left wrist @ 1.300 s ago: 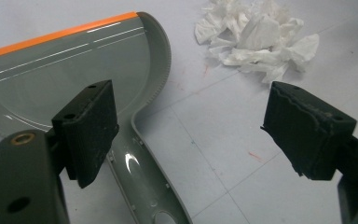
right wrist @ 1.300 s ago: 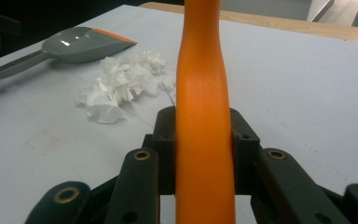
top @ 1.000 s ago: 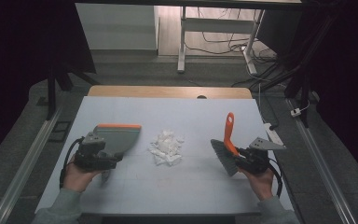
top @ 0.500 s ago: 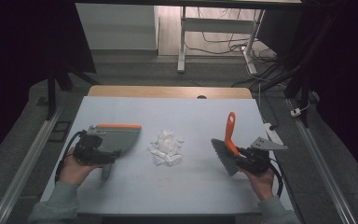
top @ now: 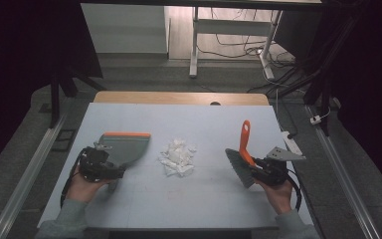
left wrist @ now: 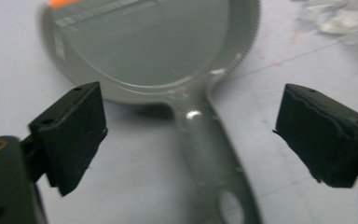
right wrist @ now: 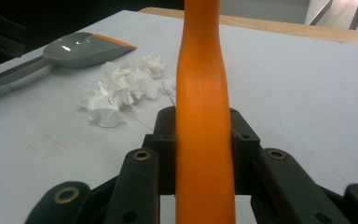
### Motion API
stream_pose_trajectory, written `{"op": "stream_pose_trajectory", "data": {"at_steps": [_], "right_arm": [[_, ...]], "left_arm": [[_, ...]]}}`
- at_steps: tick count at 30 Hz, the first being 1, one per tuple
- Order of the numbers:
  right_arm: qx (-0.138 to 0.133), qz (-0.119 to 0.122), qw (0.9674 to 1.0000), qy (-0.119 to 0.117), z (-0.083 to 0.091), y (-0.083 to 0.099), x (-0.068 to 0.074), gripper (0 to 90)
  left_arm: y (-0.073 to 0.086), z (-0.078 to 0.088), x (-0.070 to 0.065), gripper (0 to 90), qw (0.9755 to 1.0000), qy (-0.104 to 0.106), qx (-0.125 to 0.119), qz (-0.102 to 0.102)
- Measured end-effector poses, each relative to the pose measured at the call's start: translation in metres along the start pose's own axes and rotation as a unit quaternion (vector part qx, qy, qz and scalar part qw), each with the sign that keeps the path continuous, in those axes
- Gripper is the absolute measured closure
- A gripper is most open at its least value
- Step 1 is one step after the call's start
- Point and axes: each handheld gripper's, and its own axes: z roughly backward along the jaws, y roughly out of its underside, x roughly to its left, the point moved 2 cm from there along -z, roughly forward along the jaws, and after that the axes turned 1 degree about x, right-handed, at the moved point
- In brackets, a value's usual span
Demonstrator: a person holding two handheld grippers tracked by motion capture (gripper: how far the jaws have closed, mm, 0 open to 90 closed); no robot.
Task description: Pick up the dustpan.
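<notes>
While paper scraps [top: 178,157] lie between, open jaws straddle dustpan handle [left wrist: 205,140]; right jaws clamp brush [top: 242,157].

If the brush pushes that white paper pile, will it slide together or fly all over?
The paper pile is loose torn scraps, so it probably looks very light and would scatter rather than slide as one lump. The crumpled bits may snag in the brush bristles. The smooth table should let most pieces slide toward the dustpan.

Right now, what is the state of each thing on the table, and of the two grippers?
Grey plastic dustpan: flat on table, not gripped.
Left gripper: jaws just opened, either side of the dustpan handle.
Orange-handled brush: held by its handle.
Right gripper: shut on brush.
White paper scraps: piled, unswept.
</notes>
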Motion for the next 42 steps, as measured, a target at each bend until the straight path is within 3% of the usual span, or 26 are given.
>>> {"op": "stream_pose_trajectory", "data": {"at_steps": [1, 2, 6, 15, 26, 32, 42], "right_arm": [[0.000, 0.000, 1.0000, 0.000, 0.000, 0.000, 0.000, 69.8], [-0.001, 0.000, 1.0000, 0.000, 0.001, 0.000, 0.000, 69.8], [0.000, 0.000, 1.0000, -0.002, 0.000, 0.000, 0.000, 69.8], [0.005, 0.004, 1.0000, -0.001, -0.002, 0.000, 0.001, 69.8], [0.006, 0.005, 1.0000, 0.002, -0.002, 0.000, 0.001, 69.8], [0.009, 0.003, 0.9999, 0.005, -0.003, 0.001, 0.000, 69.8], [0.011, 0.006, 0.9999, 0.006, -0.003, 0.001, 0.002, 69.8]], "left_arm": [[0.001, -0.002, 0.000, 7.9, 1.0000, 0.000, 0.003, 0.008], [0.003, -0.006, 0.002, 7.5, 0.9996, 0.001, 0.006, 0.029], [0.005, -0.008, 0.004, 7.6, 0.9986, -0.005, 0.004, 0.053], [0.010, -0.025, 0.007, 10.9, 0.9965, -0.007, 0.028, 0.079], [0.011, -0.036, 0.005, 23.9, 0.9962, -0.005, 0.032, 0.081], [0.010, -0.041, 0.005, 36.3, 0.9951, 0.003, 0.039, 0.091], [0.009, -0.043, 0.006, 46.5, 0.9938, 0.025, 0.032, 0.104]]}}
